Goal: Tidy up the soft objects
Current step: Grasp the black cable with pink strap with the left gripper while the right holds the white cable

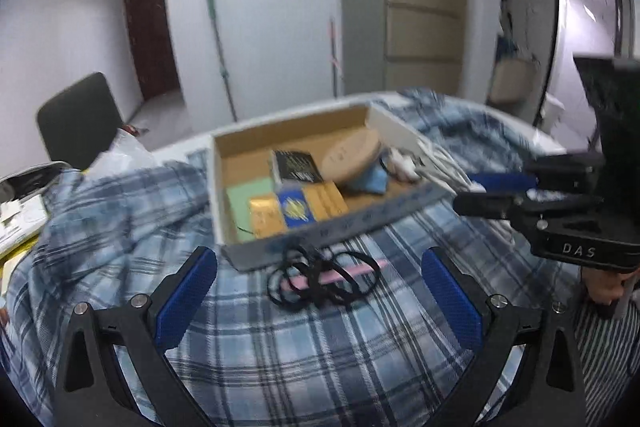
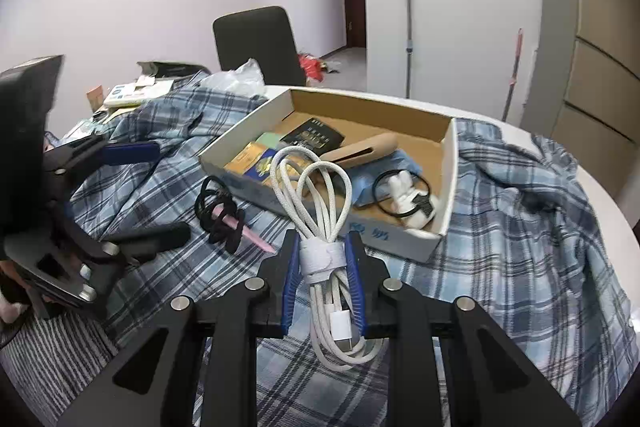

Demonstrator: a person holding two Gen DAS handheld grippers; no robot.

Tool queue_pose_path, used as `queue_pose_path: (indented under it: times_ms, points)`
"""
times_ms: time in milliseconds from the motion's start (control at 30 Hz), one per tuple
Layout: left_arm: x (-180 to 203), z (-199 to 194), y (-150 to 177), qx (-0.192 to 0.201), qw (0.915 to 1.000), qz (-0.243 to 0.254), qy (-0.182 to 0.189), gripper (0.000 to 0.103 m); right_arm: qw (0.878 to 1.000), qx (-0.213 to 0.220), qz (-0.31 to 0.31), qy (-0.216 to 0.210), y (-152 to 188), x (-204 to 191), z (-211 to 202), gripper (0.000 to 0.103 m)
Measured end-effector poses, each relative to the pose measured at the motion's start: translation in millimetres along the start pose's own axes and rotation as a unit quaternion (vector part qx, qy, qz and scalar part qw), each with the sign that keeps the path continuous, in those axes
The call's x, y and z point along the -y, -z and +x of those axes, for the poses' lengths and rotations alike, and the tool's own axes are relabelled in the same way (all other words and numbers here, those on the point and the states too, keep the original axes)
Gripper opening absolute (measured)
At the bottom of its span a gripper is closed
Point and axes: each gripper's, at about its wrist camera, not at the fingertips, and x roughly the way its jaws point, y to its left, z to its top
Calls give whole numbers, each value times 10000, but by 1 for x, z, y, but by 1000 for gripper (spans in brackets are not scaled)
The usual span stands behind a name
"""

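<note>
Nearest in the right wrist view, a coiled white braided charging cable (image 2: 320, 227) with a velcro strap is pinched at that strap by the right gripper (image 2: 323, 259), held just short of the shallow open cardboard box (image 2: 450, 187), so the floppy loops could easily get snagged on the box's near wall. The left gripper (image 1: 320, 291) is spread wide and held low over the blue plaid cloth (image 1: 280, 359), aimed at a tangle of black hair ties around a pink stick (image 1: 324, 277).

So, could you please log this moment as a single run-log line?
right claw: shut on white cable | left claw: open, empty | black hair ties: on plaid cloth | cardboard box: open
</note>
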Motion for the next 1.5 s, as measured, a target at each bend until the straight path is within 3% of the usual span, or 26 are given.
queue_pose_path:
  times_ms: [167,300,500,600,833,867,933,1000,1100,1200,1500]
  points:
    - [6,31,0,-741,9972,116,53,103,9999,-107,50,-68,1,3,6,22]
    - [3,59,4,-1414,9899,22,141,103,9997,-224,23,-113,2,2,11,22]
    - [1,70,5,-1590,9867,-38,331,103,9996,-221,-16,-189,4,0,12,22]
    - [-1,77,1,-1617,9865,-65,246,103,9996,-210,11,-207,4,1,11,22]
    - [-14,88,2,-1640,9845,-455,420,102,9994,-243,2,-249,4,1,12,22]
    - [-16,86,3,-1611,9846,-494,464,99,9993,-257,-3,-264,4,1,13,22]
    - [-19,82,4,-1528,9849,-562,586,76,9992,-294,-14,-279,4,0,15,22]
    - [-22,80,3,-1506,9841,-625,708,66,9991,-315,-24,-275,4,-1,16,22]
    - [-23,76,2,-1416,9850,-629,762,35,9991,-309,-21,-273,4,-1,16,22]
    - [-22,68,1,-1255,9869,-604,813,16,9992,-308,-21,-258,4,-1,16,22]
    - [-19,31,-4,-320,9948,-424,866,13,9996,-197,-18,-183,5,0,10,22]
